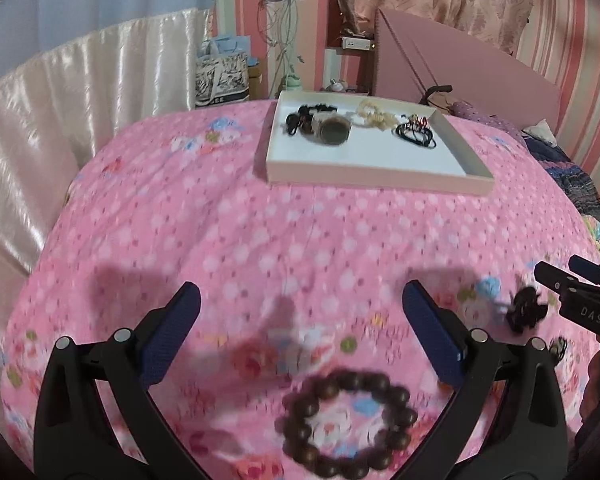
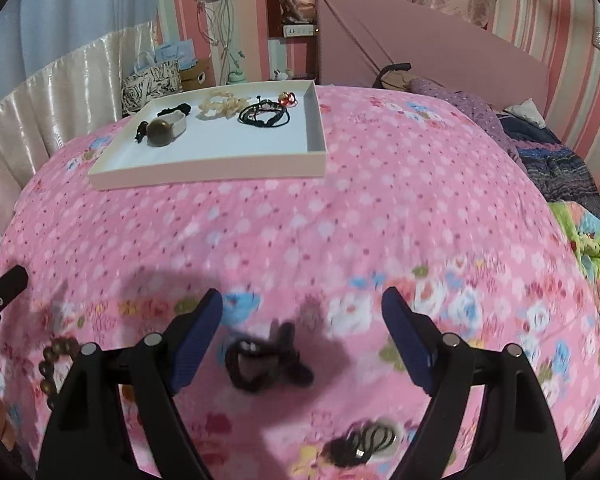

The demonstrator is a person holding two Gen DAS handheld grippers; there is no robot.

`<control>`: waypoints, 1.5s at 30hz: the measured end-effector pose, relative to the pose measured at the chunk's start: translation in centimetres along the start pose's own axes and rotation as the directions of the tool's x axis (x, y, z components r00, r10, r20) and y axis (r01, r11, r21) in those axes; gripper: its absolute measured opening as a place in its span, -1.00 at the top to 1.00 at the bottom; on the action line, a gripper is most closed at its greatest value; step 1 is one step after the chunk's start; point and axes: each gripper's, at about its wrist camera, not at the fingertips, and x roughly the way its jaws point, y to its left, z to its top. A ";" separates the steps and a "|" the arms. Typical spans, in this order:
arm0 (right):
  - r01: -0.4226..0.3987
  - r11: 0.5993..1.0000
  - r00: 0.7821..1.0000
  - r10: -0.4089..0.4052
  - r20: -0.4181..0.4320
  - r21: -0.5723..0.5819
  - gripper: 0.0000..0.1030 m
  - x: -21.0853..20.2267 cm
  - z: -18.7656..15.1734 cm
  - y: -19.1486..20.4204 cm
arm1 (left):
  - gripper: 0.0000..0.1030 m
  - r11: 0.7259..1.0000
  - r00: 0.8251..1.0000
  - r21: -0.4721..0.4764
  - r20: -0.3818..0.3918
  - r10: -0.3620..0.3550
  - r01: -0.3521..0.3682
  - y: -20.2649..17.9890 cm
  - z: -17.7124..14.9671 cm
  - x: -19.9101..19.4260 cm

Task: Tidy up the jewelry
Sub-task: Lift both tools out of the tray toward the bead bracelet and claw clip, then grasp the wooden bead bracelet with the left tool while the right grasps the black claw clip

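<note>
- Left gripper (image 1: pixel 300 320) jaws apart, empty, above the wooden bead bracelet (image 1: pixel 346 424)
- Right gripper (image 2: pixel 302 328) jaws apart, empty, over a dark hair tie (image 2: pixel 266 364), right of that bracelet

Both grippers look the same: the left gripper (image 1: pixel 300 336) and right gripper (image 2: pixel 302 336) have matte black plastic arms, dark blue textured pads (image 1: pixel 168 336) and round silver pins at the joints. White "DAS" lettering is on the right one's side.

Both grippers angle downward side by side, the left gripper (image 1: pixel 300 312) and right gripper (image 2: pixel 302 312) each spread wide, nothing between the fingers.
</note>
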 end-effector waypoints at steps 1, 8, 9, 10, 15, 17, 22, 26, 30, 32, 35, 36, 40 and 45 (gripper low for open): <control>0.001 1.000 1.000 -0.001 0.009 0.002 -0.59 -0.1 -0.6 0.1 | -0.94 1.000 1.000 -0.002 -0.004 0.000 0.000 -0.1 -0.6 -0.1; 0.007 1.000 0.997 -0.006 0.073 -0.014 -0.59 -0.1 -4.1 0.6 | -0.94 1.000 1.000 -0.008 -0.001 -0.006 0.006 0.0 -4.4 -0.6; 0.004 1.000 0.997 -0.003 0.076 -0.014 -0.59 -0.1 -4.2 0.7 | -0.94 1.000 1.000 -0.007 -0.004 -0.011 0.011 0.1 -4.7 -0.6; 0.000 1.000 0.997 0.001 0.082 -0.012 -0.59 0.0 -4.4 0.7 | -0.94 1.000 1.000 -0.006 -0.003 -0.016 0.016 0.1 -5.1 -0.7; -0.001 1.000 0.997 0.001 0.071 -0.005 -0.59 1.1 -5.1 0.7 | -0.94 1.000 1.000 0.004 -0.020 -0.015 0.016 0.1 -6.3 -0.1; 0.003 1.000 0.998 -0.002 0.057 -0.012 -0.59 1.6 -5.3 0.9 | -0.94 0.999 0.999 0.014 -0.027 -0.030 0.030 0.0 -6.6 0.1; 0.004 1.000 0.999 -0.003 0.039 -0.025 -0.59 2.2 -5.4 1.2 | -0.94 0.998 0.997 0.021 -0.066 -0.050 0.051 -0.3 -7.0 1.2; 0.005 1.000 0.999 -0.004 0.034 -0.028 -0.59 2.3 -5.5 1.2 | -0.87 0.998 0.993 -0.017 -0.098 -0.061 0.059 0.4 -7.0 2.1; 0.010 0.999 0.999 -0.009 0.038 -0.031 -0.59 2.3 -5.4 1.3 | -0.70 0.996 0.988 -0.038 -0.131 -0.086 0.081 0.7 -7.1 3.0; 0.008 0.999 1.000 -0.007 0.025 -0.035 -0.59 2.6 -5.4 1.4 | -0.67 0.996 0.989 -0.031 -0.124 -0.084 0.081 0.7 -7.0 3.0; 0.007 0.999 1.000 -0.007 0.020 -0.031 -0.59 2.7 -5.4 1.3 | -0.61 0.996 0.989 -0.021 -0.121 -0.086 0.084 0.5 -7.0 3.0; 0.008 1.000 1.000 -0.007 0.021 -0.030 -0.59 2.7 -5.4 1.3 | -0.58 0.996 0.989 -0.019 -0.119 -0.089 0.087 0.4 -7.0 2.9; 0.013 0.999 1.000 -0.012 0.024 -0.037 -0.59 2.6 -5.4 1.5 | -0.53 0.997 0.990 -0.004 -0.118 -0.078 0.078 0.0 -6.8 3.2; 0.018 0.999 0.999 -0.017 0.034 -0.045 -0.59 2.5 -5.4 1.6 | -0.32 0.999 0.991 0.019 -0.124 -0.039 0.042 -0.3 -6.7 3.5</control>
